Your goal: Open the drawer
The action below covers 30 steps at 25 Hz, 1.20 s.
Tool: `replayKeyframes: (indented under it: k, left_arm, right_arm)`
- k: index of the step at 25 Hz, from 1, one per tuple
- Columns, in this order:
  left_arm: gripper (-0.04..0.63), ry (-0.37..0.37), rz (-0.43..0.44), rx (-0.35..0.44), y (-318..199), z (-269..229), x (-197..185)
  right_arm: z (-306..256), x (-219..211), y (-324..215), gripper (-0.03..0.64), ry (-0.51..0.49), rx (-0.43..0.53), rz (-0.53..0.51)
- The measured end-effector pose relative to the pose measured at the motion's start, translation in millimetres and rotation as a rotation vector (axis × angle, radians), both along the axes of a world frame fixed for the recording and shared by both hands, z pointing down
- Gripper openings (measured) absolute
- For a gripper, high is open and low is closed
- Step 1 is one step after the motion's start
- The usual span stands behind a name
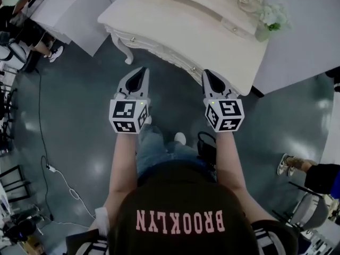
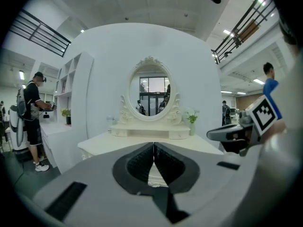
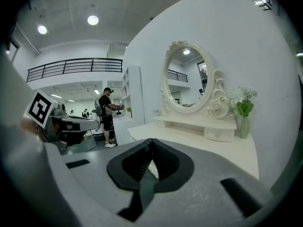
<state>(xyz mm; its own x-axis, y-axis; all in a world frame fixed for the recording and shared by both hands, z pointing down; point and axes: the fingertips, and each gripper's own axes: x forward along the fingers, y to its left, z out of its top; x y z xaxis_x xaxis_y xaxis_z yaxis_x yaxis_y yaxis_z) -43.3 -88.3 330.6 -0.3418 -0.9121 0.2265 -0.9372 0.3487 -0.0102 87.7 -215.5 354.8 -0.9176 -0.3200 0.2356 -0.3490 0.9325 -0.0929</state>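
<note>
A cream dressing table (image 1: 175, 15) stands ahead of me, with a carved front that carries small drawer knobs (image 1: 193, 69). Low drawers (image 3: 218, 134) sit under its oval mirror (image 2: 150, 89). My left gripper (image 1: 142, 70) hangs short of the table's front edge with its jaws together and nothing between them. My right gripper (image 1: 206, 73) is level beside it, close to the knob, also shut and empty. In the left gripper view the shut jaws (image 2: 154, 146) point at the table, and the right gripper (image 2: 233, 135) shows at the side. In the right gripper view the left gripper (image 3: 71, 124) shows at the left.
A vase of flowers (image 1: 268, 20) stands on the table's right end. A cable (image 1: 58, 174) trails over the grey floor at the left. A person (image 2: 33, 112) stands at a white shelf to the left, and another's foot (image 1: 287, 164) shows at the right. A black object (image 1: 207, 145) sits by my feet.
</note>
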Motion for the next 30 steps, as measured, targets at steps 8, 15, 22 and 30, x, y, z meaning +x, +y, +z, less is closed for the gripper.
replayKeyframes:
  k: [8, 15, 22, 30]
  left_arm:
    - [0.005, 0.020, 0.223, -0.014, -64.8, 10.1, -29.3]
    - [0.005, 0.006, 0.420, -0.044, -107.8, 19.8, -50.9]
    - [0.005, 0.062, 0.521, -0.078, -119.3, 45.7, -76.0]
    - [0.005, 0.118, 0.604, -0.120, -131.2, 79.3, -92.0]
  right_arm:
    - [6.3, -6.6, -23.2, -0.002, 0.042, -0.002, 0.186]
    - [20.7, -18.5, -33.0, -0.002, 0.061, -0.029, 0.368]
    - [43.9, -33.0, -25.3, -0.002, 0.102, -0.067, 0.460]
    - [86.8, -43.7, -21.6, -0.002, 0.116, -0.140, 0.578]
